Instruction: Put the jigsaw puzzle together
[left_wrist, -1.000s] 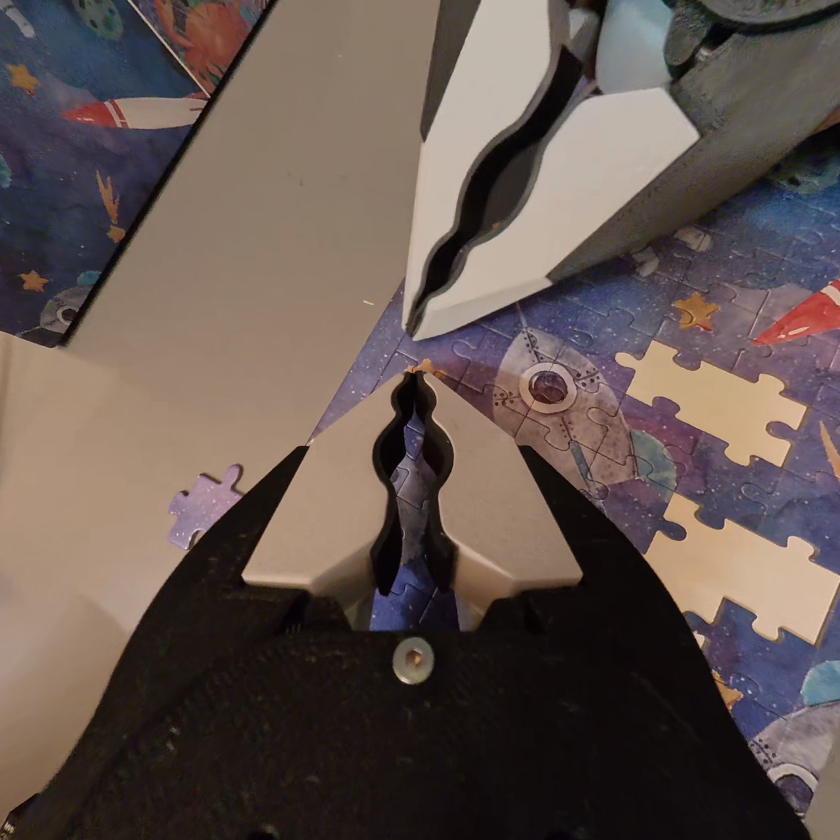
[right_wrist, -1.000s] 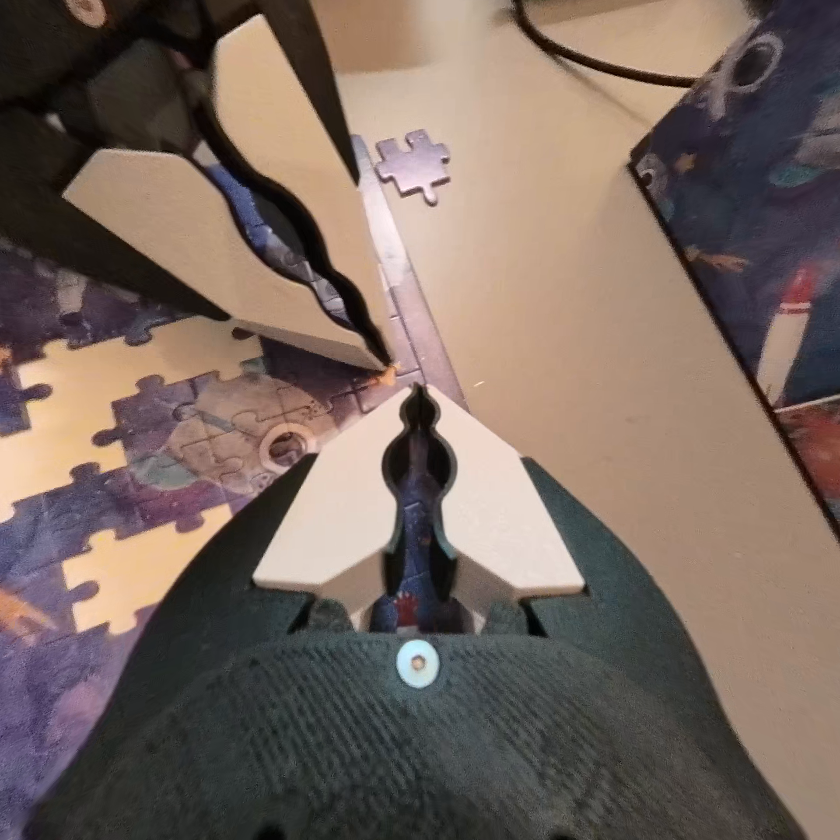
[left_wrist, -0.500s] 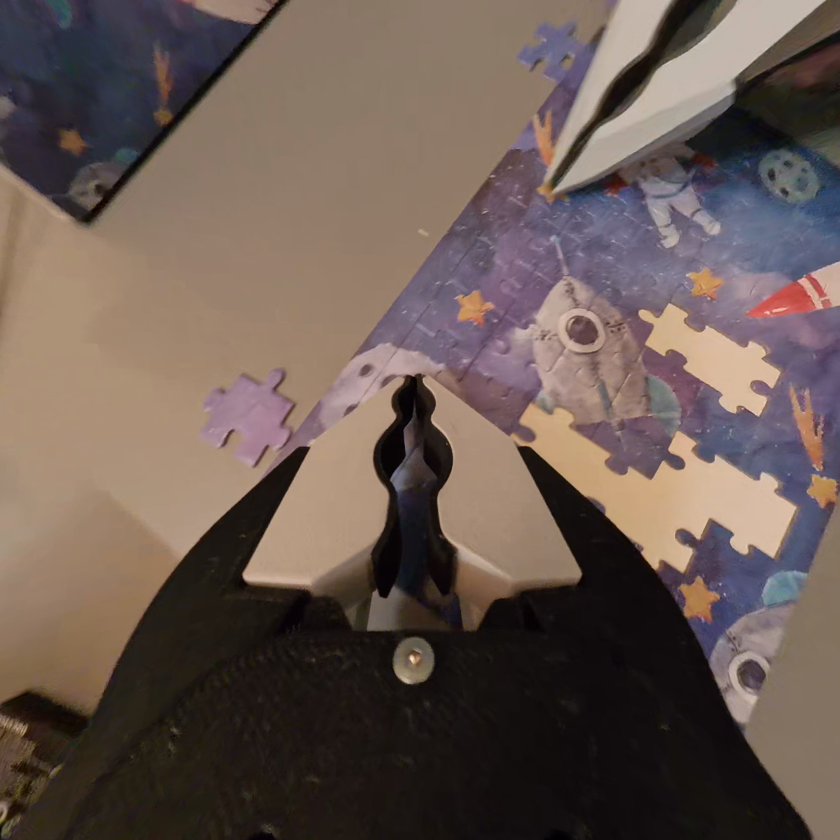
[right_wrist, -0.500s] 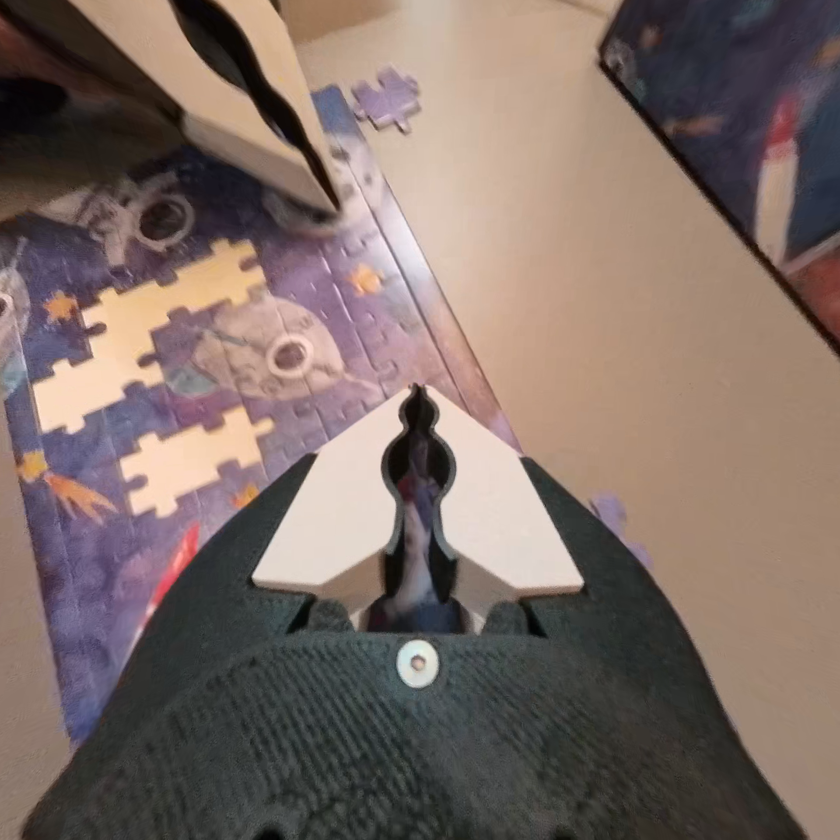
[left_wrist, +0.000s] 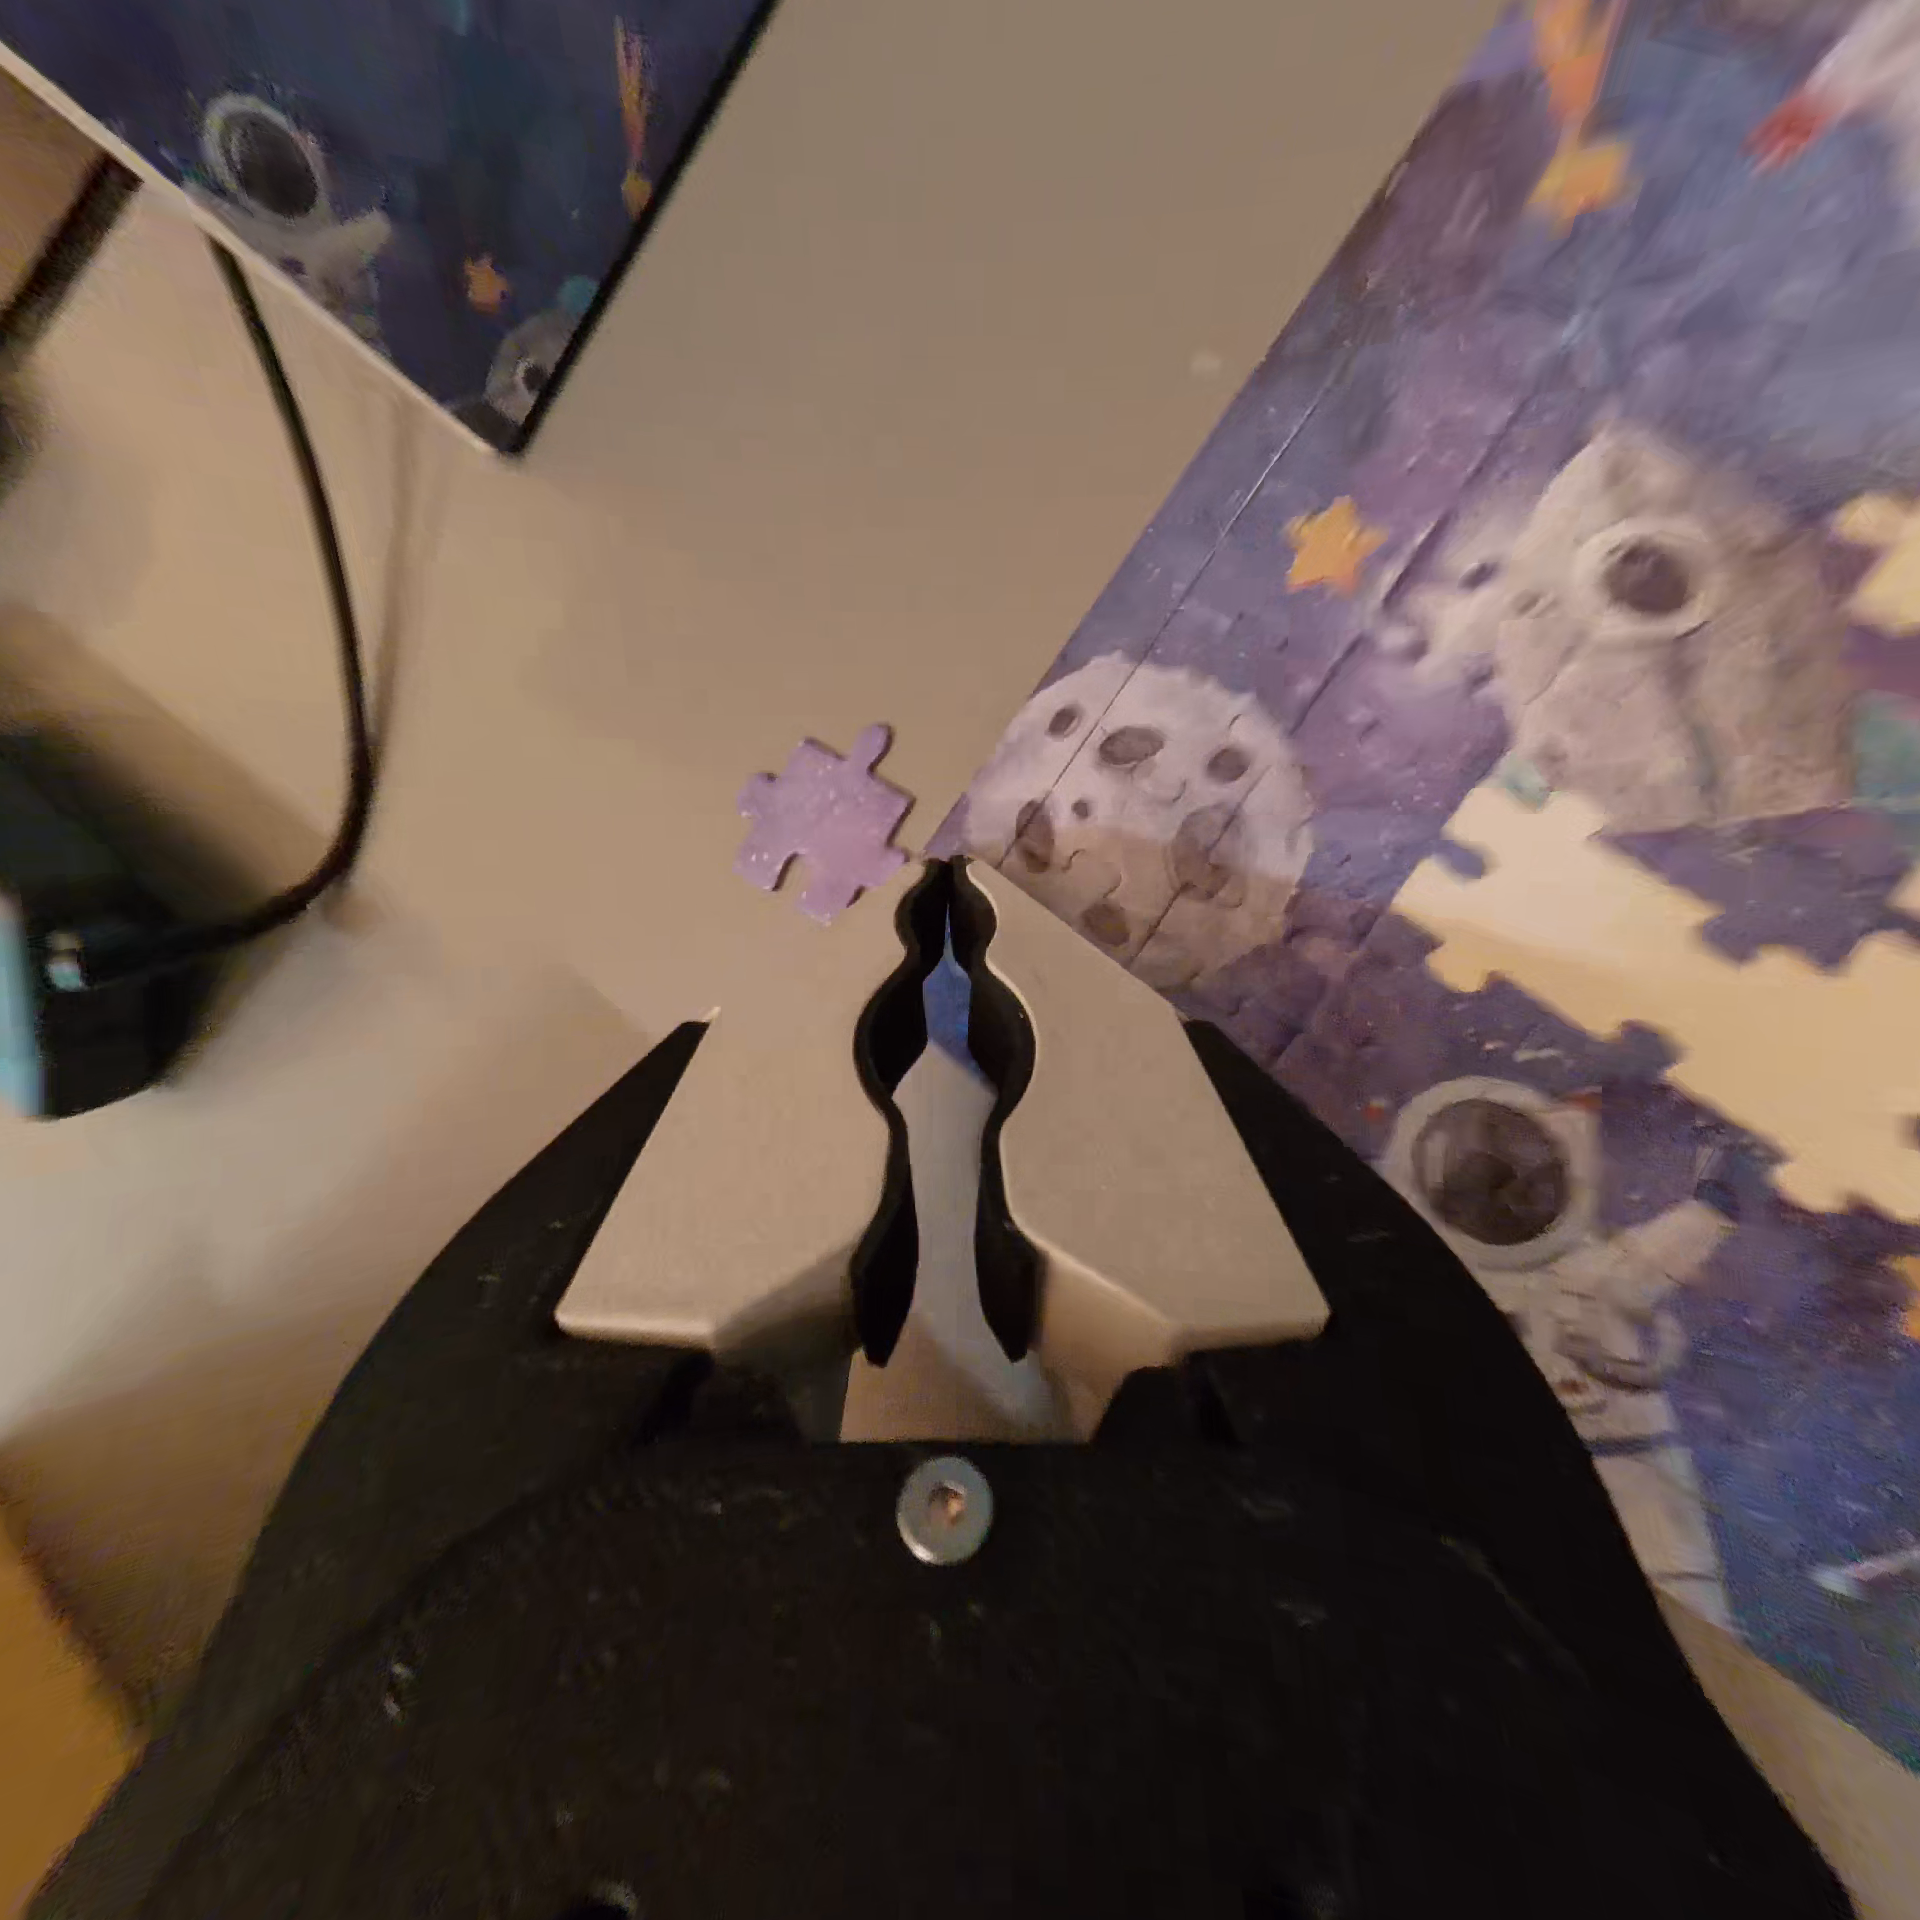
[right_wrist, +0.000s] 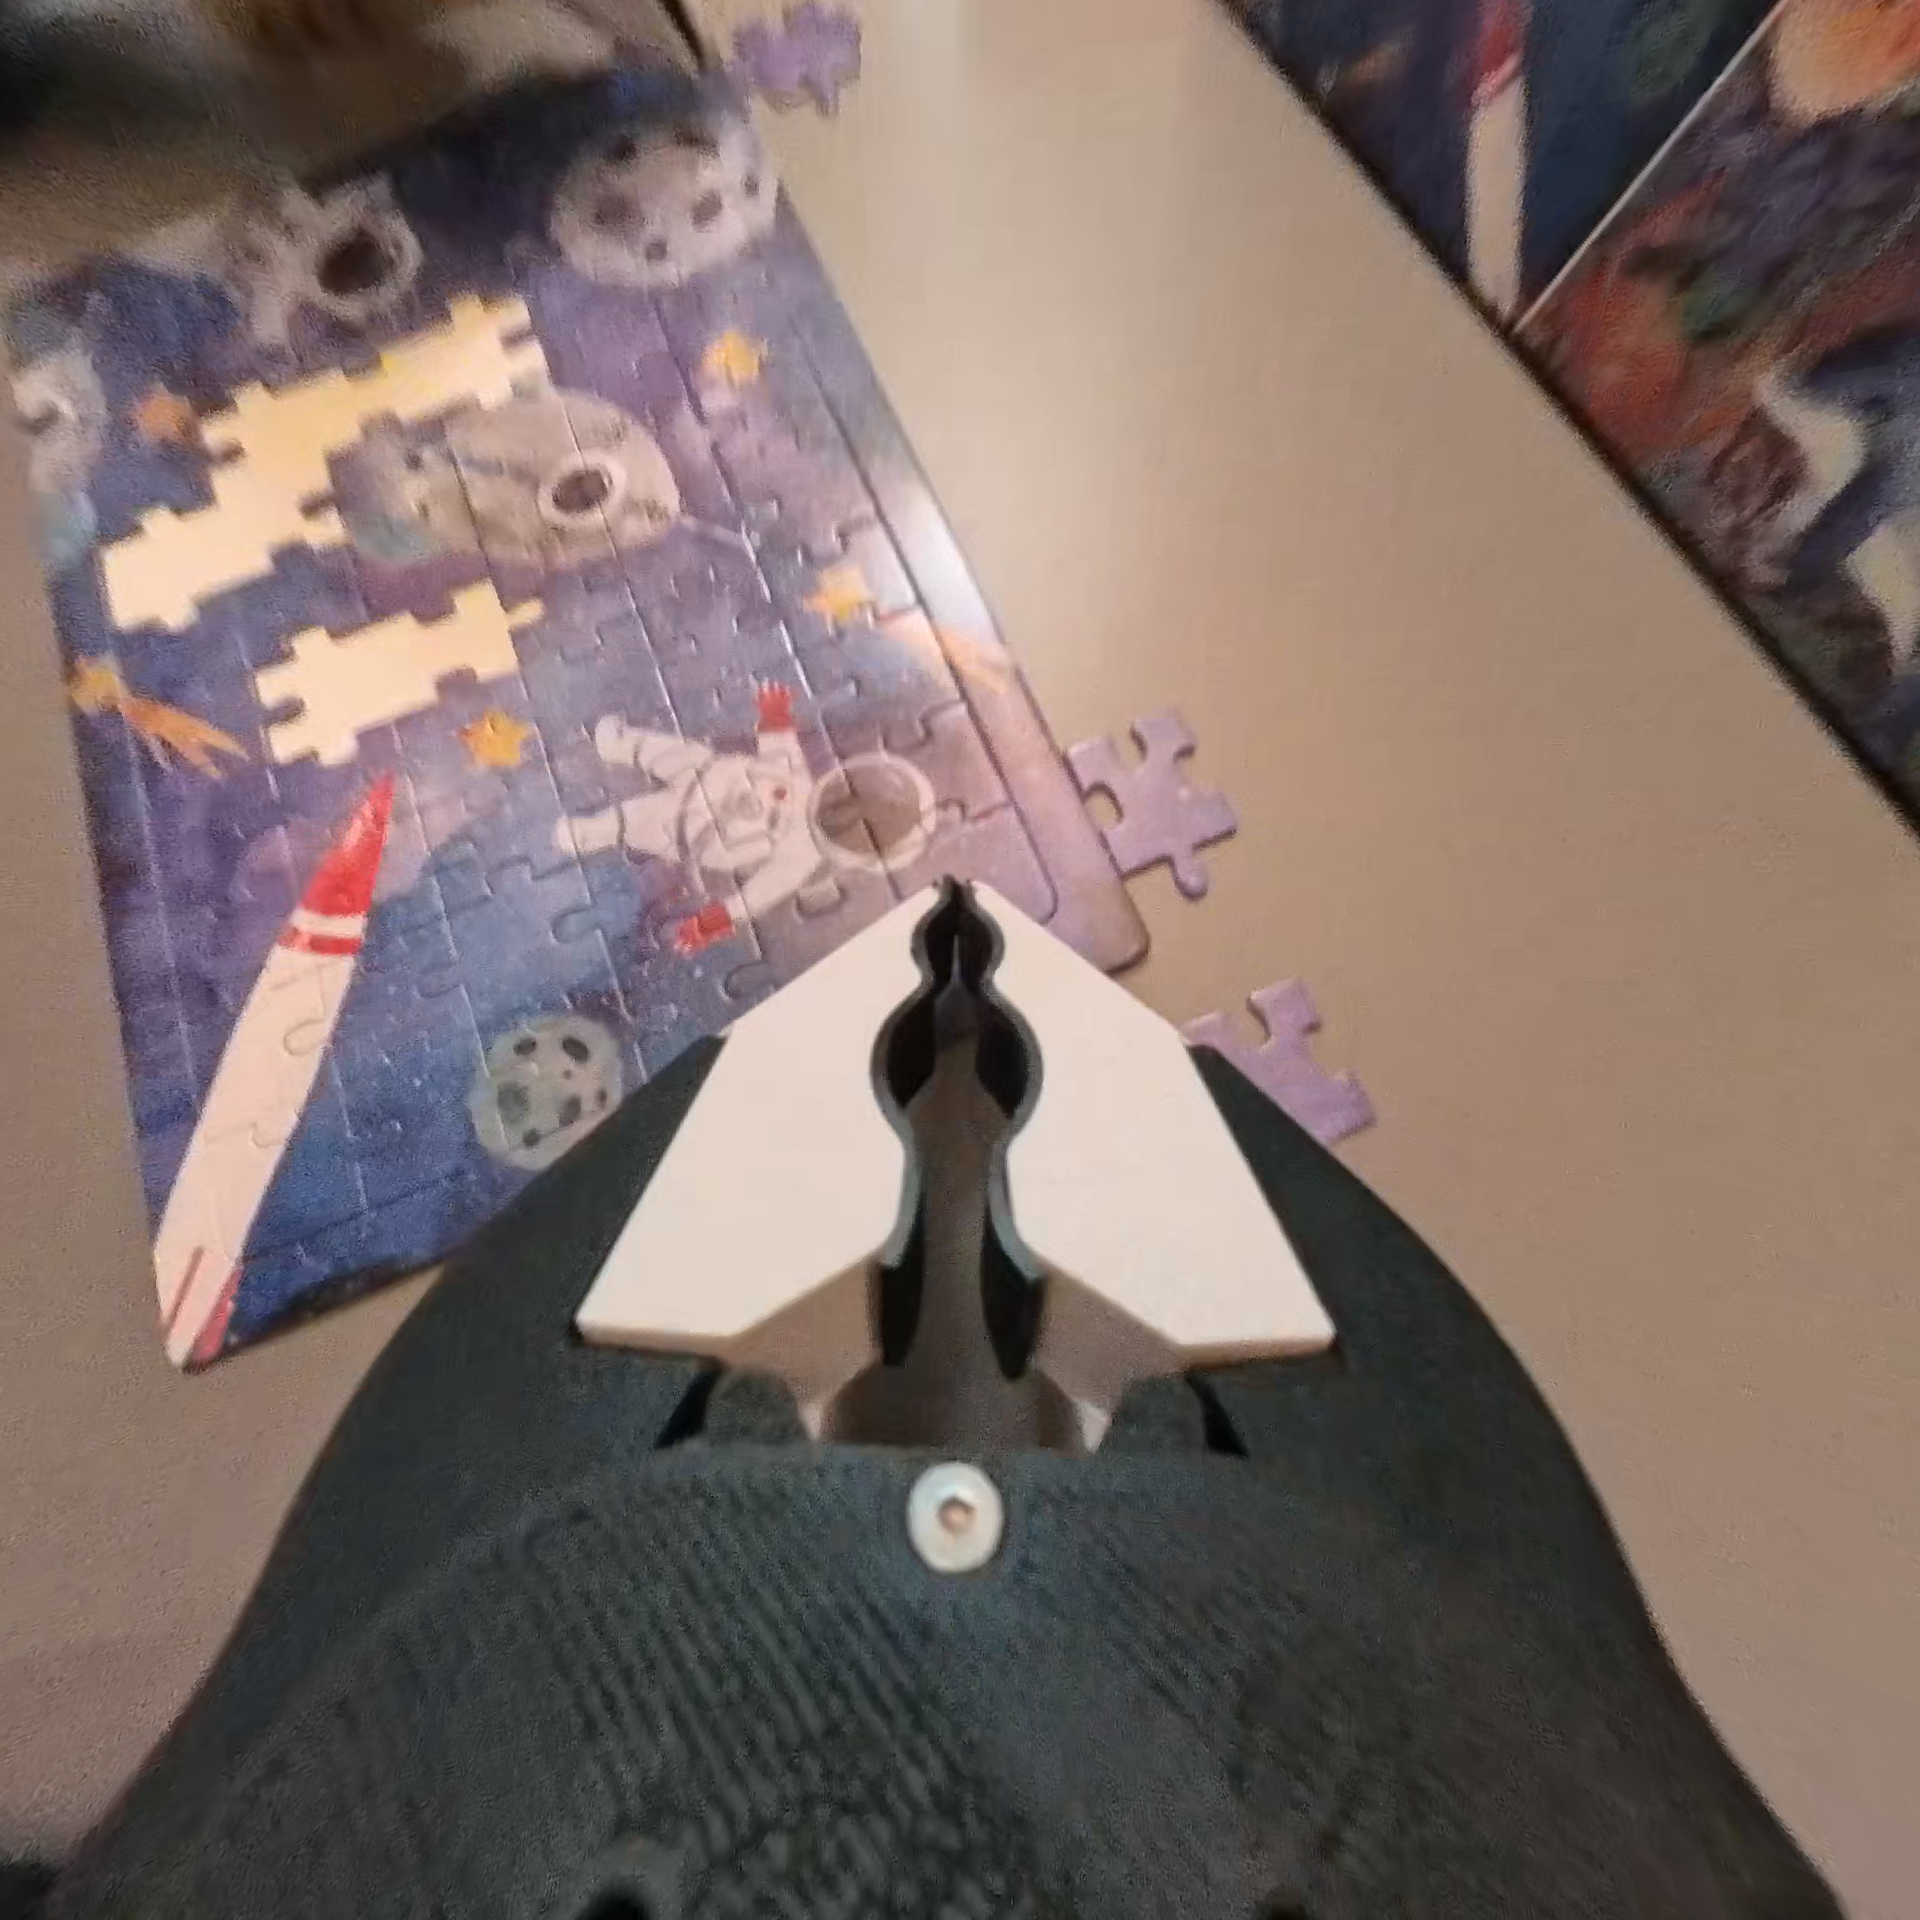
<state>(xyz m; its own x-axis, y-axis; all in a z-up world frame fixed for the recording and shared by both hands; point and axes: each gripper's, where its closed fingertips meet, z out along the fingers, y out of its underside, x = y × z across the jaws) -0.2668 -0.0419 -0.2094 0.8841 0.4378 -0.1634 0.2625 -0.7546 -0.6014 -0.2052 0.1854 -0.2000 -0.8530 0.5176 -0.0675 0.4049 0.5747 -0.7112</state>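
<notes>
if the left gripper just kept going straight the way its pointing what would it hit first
Most likely the loose purple piece on the table, just past and slightly left of the shut left gripper's tips. The puzzle's corner sits just to the right, so depth being unclear, it could clip that instead.

Jigsaw puzzle (right_wrist: 582, 582): deep blue and violet starry sky carrying grey cratered moons, orange stars, a white astronaut and a red-and-white rocket, with pale cream gaps where the table (right_wrist: 1351, 582) shows through. Loose pieces (left_wrist: 826, 821), (right_wrist: 1158, 805), (right_wrist: 1288, 1065): speckled lilac, on a beige table. Box lid (left_wrist: 416, 177), far left: dark navy with the same space pattern; cable (left_wrist: 312, 520) black
</notes>
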